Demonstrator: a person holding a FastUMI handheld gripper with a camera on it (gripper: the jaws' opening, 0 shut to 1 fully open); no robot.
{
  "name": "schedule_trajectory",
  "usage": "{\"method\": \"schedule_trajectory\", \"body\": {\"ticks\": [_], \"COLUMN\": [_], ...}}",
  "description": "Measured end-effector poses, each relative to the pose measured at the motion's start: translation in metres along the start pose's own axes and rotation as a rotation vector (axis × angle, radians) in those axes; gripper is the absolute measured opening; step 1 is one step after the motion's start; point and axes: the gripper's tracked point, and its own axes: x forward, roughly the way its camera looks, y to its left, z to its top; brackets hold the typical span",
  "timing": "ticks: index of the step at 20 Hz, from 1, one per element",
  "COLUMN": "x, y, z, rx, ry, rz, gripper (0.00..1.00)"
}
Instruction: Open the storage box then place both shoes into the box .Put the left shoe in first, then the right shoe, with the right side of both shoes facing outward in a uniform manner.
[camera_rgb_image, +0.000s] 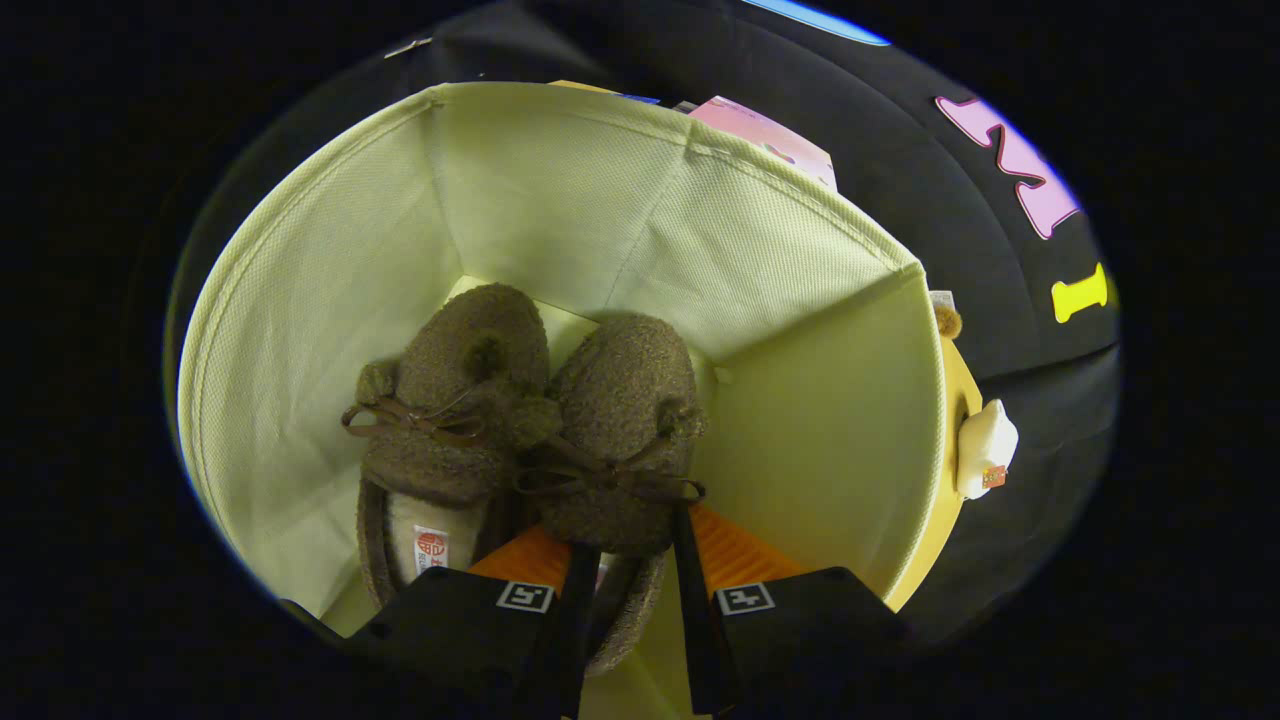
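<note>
Black booth cloth sits behind a pale yellow-green fabric storage box (560, 190), open at top, w/ the gripper (630, 560) looking down into it. Both brown fuzzy shoes lie side by side on the box floor, toes pointing away from the gripper, touching each other. Left-hand shoe (450, 400) shows its light insole w/ a small label. Right-hand shoe (620, 420) has its heel end between the jaws; the jaws stand narrowly apart on either side of it, can't tell if both press on it. White soft ornament (985, 450) hangs on the box's outer wall.
</note>
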Motion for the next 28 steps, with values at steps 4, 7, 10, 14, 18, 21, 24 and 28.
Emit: {"method": "schedule_trajectory", "body": {"ticks": [4, 7, 10, 14, 18, 21, 24, 28], "x": [-0.014, -0.026, -0.046, -0.085, -0.133, -0.167, -0.199, -0.229], "y": [0.006, 0.005, -0.001, -0.021, -0.047, -0.070, -0.097, -0.134], "z": [0.004, 0.007, 0.015, 0.032, 0.044, 0.043, 0.037, 0.018], "rx": [0.001, -0.026, -0.045, -0.063, -0.082, -0.074, -0.066, -0.003], "ry": [-0.037, -0.080, -0.164, -0.326, -0.532, -0.660, -0.782, -0.895], "rz": [0.035, 0.041, 0.044, 0.038, 0.026, 0.016, -0.004, -0.011], "gripper": [0.61, 0.75, 0.92, 0.96, 0.98, 0.98, 0.98, 0.98]}}
